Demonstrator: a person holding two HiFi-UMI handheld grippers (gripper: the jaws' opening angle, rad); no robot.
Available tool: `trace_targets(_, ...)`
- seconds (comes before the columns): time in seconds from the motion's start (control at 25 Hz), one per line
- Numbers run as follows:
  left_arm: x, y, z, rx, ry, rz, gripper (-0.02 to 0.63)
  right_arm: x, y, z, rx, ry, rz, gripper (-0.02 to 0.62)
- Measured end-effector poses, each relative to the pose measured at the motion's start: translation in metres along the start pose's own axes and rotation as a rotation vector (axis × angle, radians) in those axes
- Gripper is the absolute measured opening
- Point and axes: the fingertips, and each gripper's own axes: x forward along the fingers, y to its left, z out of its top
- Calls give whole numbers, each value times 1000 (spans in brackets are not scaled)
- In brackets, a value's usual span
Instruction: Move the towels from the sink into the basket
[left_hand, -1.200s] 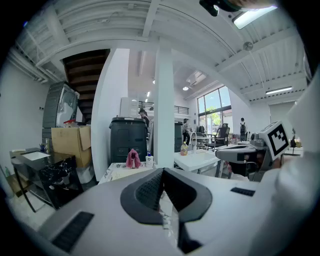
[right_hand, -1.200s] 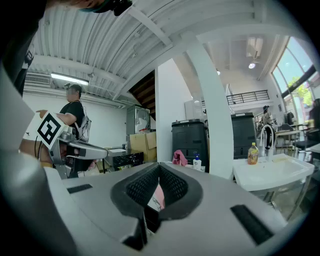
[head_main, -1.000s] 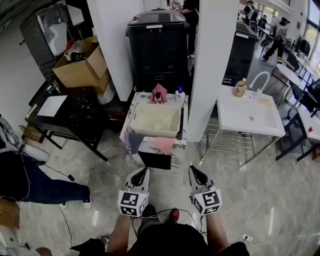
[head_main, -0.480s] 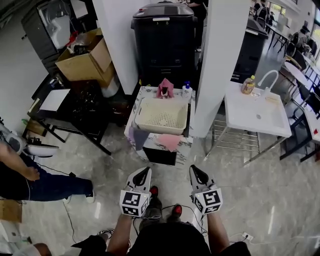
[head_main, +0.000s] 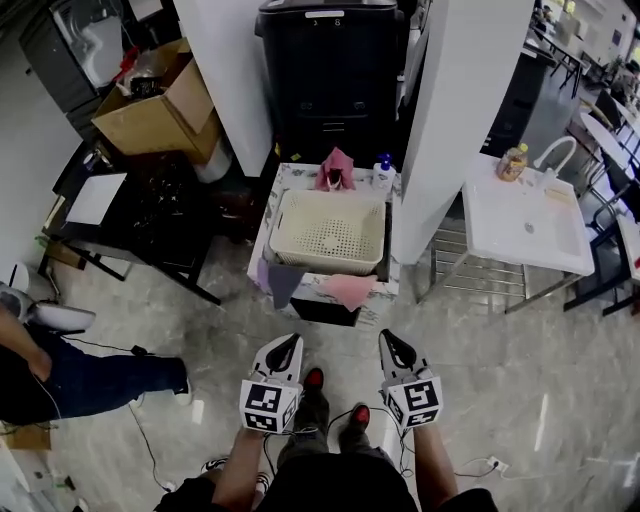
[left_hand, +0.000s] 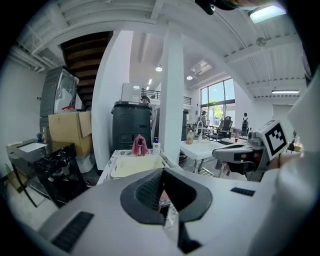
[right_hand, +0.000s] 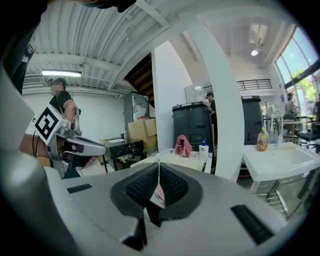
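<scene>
Grey left gripper and right gripper, black-white marker cubes, 2 red shoes.

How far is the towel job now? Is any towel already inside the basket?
Done: nothing visible; the basket looks empty. In hand: nothing; the left tongs and right tongs are both shut on nothing, short of the stand. Left: a pink towel behind the basket, and a pink cloth and a grey cloth at the stand's front edge, all lie outside it.
</scene>
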Motion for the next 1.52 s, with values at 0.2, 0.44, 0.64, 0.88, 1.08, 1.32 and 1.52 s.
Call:
trace_targets(0.2,35,20,-15,-22,46,-35,8,42,-7,-20,20,58,-10,29)
trace_targets(0.44,70,43,-37,-37,111,-83,8,82,-16,-47,70,120,-41,29)
trace_targets(0.64,99,62,-49,-26,149,-115,8,111,-25,-67,105,160,-65,29)
trace_targets(0.88,126,79,-50,-1,166,-142,8,142,-36,-86,147,195,-103,31)
trace_targets(1.08,138,93,-57,-4,192,-149,8,170,-41,-107,213,245,-104,153)
trace_targets(1.32,147,104,-65,-31,212,-151,8,187,-55,-126,197,292,-154,199)
trace_targets(1.52,150,108,-71,-51,221,-151,8,195,-60,-136,158,327,-185,206)
